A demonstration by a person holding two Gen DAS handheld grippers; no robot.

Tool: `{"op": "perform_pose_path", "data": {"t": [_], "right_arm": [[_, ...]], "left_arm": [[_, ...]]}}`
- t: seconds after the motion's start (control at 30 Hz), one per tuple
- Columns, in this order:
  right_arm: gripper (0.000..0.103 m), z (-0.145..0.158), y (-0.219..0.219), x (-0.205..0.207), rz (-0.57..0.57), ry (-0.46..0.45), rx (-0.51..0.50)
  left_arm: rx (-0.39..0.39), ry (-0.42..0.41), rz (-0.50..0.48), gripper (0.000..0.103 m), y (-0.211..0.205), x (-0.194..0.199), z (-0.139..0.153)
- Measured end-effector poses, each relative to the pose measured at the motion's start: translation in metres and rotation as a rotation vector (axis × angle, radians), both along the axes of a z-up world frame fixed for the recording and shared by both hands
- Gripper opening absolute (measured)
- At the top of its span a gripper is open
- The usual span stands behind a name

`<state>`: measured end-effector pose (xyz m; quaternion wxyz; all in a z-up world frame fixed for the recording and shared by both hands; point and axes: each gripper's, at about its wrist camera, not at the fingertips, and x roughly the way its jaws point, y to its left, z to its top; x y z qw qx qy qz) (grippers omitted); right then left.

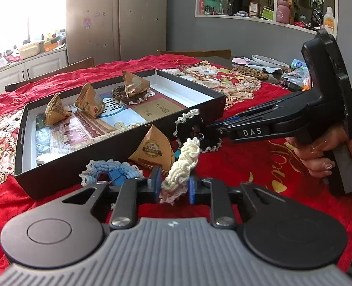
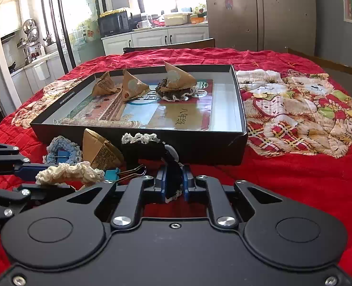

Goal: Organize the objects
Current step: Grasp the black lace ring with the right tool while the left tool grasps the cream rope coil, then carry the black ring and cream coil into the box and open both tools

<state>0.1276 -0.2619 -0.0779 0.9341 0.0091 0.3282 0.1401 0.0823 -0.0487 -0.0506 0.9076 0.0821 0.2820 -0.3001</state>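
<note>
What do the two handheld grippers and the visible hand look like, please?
The left gripper has black linkages, blue finger pads, silver pivot screws and a ribbed grey body. The right gripper is black with a pistol handle and white DAS lettering. The hand is bare, with decorated nails.

- the black box (image 2: 138,143) stands right ahead, its near wall a barrier across the forward path.
- inside it, three brown pyramid packets (image 2: 133,87) and a brown crochet ring (image 2: 176,93) crowd the far half; the near part of the floor lies open.
- before the wall, a fourth packet (image 1: 153,149), a blue crochet ring (image 1: 109,170) and a binder clip (image 2: 128,175) lie close together.
- the red cloth (image 2: 283,178) right of the box gives wide open passage.
</note>
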Motion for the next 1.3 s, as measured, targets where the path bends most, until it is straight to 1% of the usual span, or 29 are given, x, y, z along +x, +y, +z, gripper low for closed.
{"op": "perform_pose_path", "data": {"t": [0.2, 0.6, 0.9, 1.1, 1.23, 1.3], "right_arm": [[0.010, 0.006, 0.000, -0.007, -0.002, -0.032, -0.001], [0.010, 0.028, -0.001, -0.026, 0.011, -0.127, -0.012], [0.010, 0.051, 0.003, -0.039, 0.034, -0.196, -0.012], [0.010, 0.071, 0.011, -0.038, 0.055, -0.241, -0.016], [0.010, 0.085, 0.016, -0.028, 0.057, -0.261, -0.009], [0.010, 0.090, 0.018, -0.019, 0.062, -0.256, 0.004]], "left_arm": [[-0.014, 0.008, 0.008, 0.019, 0.003, 0.000, 0.002], [-0.041, -0.009, 0.012, 0.017, 0.006, -0.006, 0.013], [-0.062, -0.056, 0.025, 0.016, 0.013, -0.012, 0.033], [-0.078, -0.091, 0.086, 0.017, 0.026, -0.002, 0.050], [-0.089, -0.106, 0.146, 0.017, 0.039, 0.013, 0.062], [-0.090, -0.110, 0.172, 0.017, 0.046, 0.023, 0.066]]}}
